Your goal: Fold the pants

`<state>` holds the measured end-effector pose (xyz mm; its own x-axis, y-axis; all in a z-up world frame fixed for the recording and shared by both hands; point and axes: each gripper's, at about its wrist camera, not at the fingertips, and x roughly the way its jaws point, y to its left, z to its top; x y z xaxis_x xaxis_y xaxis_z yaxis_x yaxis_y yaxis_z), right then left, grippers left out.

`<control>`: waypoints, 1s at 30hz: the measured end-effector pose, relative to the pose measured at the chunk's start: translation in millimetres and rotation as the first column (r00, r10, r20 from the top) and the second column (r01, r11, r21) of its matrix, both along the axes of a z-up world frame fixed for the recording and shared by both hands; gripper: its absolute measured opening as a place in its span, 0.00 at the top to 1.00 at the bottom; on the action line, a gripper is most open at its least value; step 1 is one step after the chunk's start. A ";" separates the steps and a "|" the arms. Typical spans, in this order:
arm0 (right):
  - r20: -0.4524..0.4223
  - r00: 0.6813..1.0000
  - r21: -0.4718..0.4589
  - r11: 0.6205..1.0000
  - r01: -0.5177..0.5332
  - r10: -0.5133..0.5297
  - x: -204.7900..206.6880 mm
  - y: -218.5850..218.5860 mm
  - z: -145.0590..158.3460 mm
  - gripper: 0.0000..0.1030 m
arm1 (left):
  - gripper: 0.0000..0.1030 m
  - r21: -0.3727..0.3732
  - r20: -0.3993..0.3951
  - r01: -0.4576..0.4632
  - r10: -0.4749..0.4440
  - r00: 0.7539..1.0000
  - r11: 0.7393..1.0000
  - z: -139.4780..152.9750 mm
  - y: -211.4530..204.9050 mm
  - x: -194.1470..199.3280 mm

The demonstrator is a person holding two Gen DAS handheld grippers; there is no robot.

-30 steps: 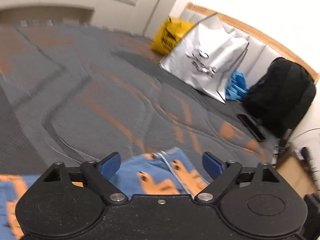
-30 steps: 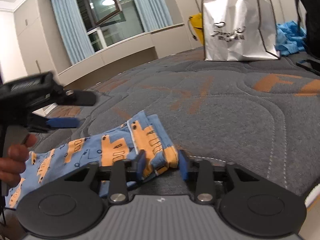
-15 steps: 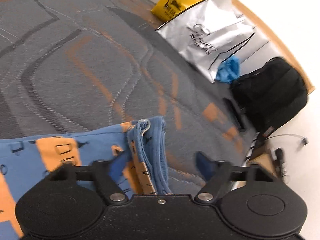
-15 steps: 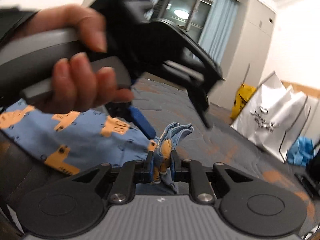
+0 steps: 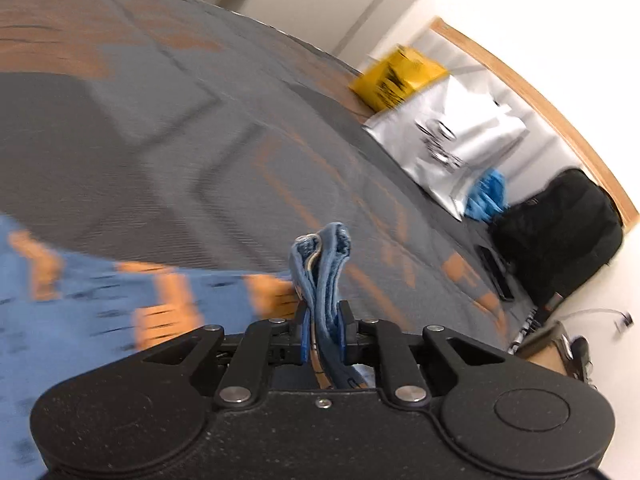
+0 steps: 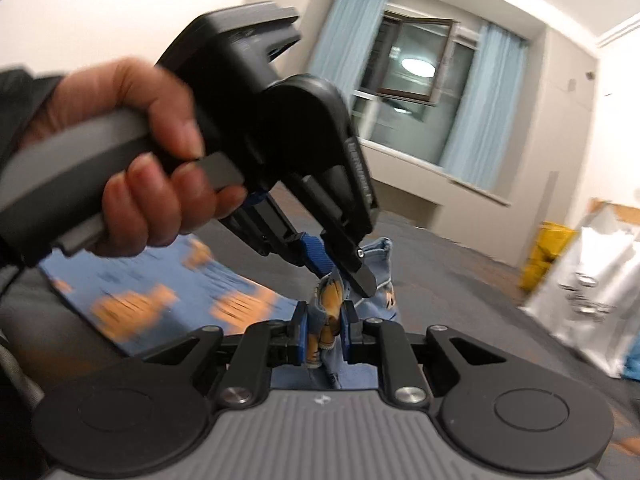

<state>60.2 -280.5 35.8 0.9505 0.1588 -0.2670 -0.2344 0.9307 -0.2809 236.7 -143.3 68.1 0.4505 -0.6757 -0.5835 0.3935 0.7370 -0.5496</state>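
The pants (image 5: pixel 120 304) are light blue with orange prints and trail to the left over the grey quilted bed (image 5: pixel 160 140). My left gripper (image 5: pixel 323 332) is shut on the bunched waistband (image 5: pixel 320 256), which sticks up between the fingers. My right gripper (image 6: pixel 324 334) is shut on another bunch of the same pants (image 6: pixel 328 312), lifted off the bed. In the right wrist view the left gripper (image 6: pixel 340 264), held by a hand (image 6: pixel 152 168), grips the cloth just above and behind mine. The rest of the pants (image 6: pixel 160 296) hangs to the left.
A white shopping bag (image 5: pixel 452 148), a yellow bag (image 5: pixel 396 76), blue cloth (image 5: pixel 488 196) and a black backpack (image 5: pixel 560 232) line the far right of the bed. A dark phone (image 5: pixel 494 272) lies before the backpack. A window (image 6: pixel 412 96) with curtains is behind.
My left gripper has shut on the waistband, having been open around it. Both grippers have lifted the pants' end off the bed. The right gripper closed a second ago and stays shut.
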 end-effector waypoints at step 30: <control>-0.129 0.971 0.020 0.980 -0.199 0.200 21.0 106.3 -5.2 0.81 | 0.92 -0.076 0.042 -0.163 0.166 0.985 0.984 -32.0 142.1 -17.1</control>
